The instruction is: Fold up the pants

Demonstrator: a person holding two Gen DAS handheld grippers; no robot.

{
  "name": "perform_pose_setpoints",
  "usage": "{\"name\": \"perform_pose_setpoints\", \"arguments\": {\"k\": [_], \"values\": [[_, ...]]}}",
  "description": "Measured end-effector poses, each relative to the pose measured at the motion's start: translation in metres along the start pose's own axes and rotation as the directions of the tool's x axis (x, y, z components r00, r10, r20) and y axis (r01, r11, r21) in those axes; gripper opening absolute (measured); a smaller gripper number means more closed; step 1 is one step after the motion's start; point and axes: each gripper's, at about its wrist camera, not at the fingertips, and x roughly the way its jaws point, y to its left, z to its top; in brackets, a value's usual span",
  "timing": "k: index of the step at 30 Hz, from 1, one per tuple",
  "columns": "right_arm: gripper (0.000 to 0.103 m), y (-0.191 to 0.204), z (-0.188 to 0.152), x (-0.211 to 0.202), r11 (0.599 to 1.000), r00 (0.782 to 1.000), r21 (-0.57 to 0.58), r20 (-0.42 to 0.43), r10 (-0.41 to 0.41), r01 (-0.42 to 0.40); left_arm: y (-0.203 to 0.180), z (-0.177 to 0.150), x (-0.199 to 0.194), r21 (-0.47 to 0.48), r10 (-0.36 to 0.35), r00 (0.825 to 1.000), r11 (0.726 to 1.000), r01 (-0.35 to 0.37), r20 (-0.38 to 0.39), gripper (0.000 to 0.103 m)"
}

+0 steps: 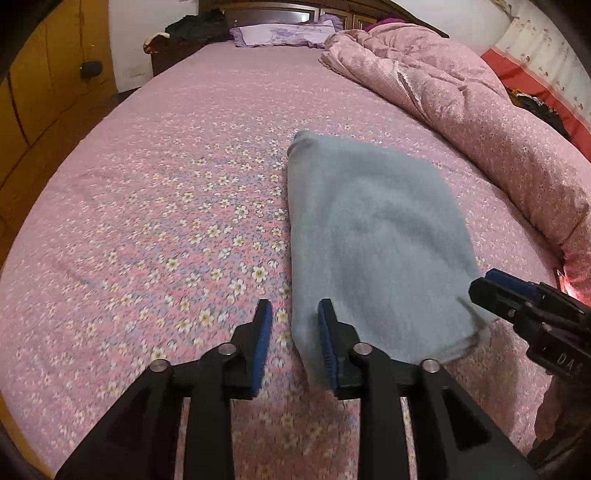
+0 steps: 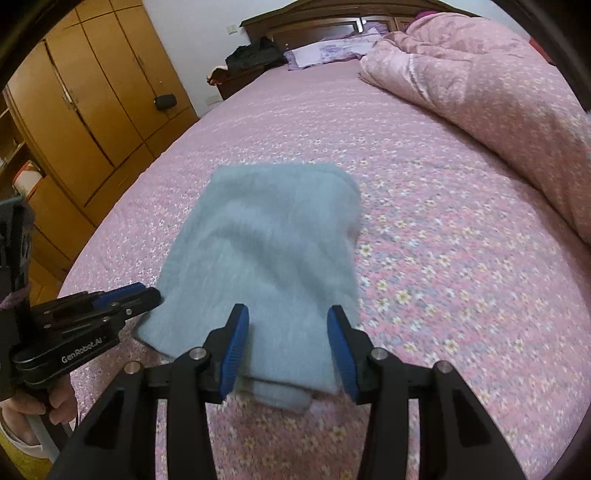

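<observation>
I observe folded pants (image 1: 373, 236) flat on bedsheet (image 1: 166, 221); left gripper (image 1: 295, 314) and right gripper (image 2: 288, 317) both spread, gripping nothing.

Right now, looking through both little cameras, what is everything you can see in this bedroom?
pants: one, pale blue-grey, folded, flat on the bed near the camera.
bed sheet: one, pink with small flowers, covering the bed.
quilt: one, pink, bunched along the right side of the bed.
pillow: one, lilac, at the headboard.
headboard: one, dark wood, far end.
wardrobe: one, yellow-brown wood, left of the bed.
dark clothes: one pile, black, beside the pillow.
left tool: one, black with blue pads, open at the near left edge of the pants.
right tool: one, black with blue pads, open over the pants' near edge.
hand: one, holding the left tool.
</observation>
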Motion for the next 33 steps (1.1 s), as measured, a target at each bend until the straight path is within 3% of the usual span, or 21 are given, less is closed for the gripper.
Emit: {"name": "perform_pose_setpoints", "arguments": {"k": [2,4,6,8,10,22,33], "values": [[0.054,-0.001,-0.004,-0.008,1.000,1.000,0.008,0.002,-0.008,0.008,0.000,-0.004,-0.005,-0.009,-0.003,1.000,1.000,0.003,-0.002,0.031],[0.061,-0.002,-0.008,-0.014,1.000,1.000,0.009,0.011,-0.019,0.019,0.001,-0.008,-0.007,-0.025,-0.002,1.000,1.000,0.002,-0.002,0.055],[0.068,-0.004,-0.012,-0.021,1.000,0.999,0.015,0.025,-0.021,0.021,0.001,-0.015,-0.011,-0.046,-0.006,1.000,0.999,0.006,0.009,0.068],[0.084,-0.006,-0.018,-0.027,1.000,0.999,0.028,0.034,-0.016,0.015,-0.001,-0.019,-0.011,-0.053,-0.011,1.000,0.999,0.012,0.012,0.070],[0.091,-0.007,-0.026,-0.031,0.999,0.999,0.038,0.046,-0.021,0.019,-0.004,-0.026,-0.011,-0.048,-0.010,1.000,0.999,0.011,0.006,0.073],[0.092,-0.011,-0.054,-0.005,0.982,0.982,-0.006,-0.002,-0.187,0.187,-0.022,-0.043,0.016,0.044,0.101,0.995,0.994,-0.100,-0.015,0.074],[0.098,-0.008,-0.062,0.013,0.978,0.978,-0.026,-0.005,-0.208,0.208,-0.026,-0.046,0.018,0.050,0.143,0.990,0.988,-0.143,0.008,0.078]]}}
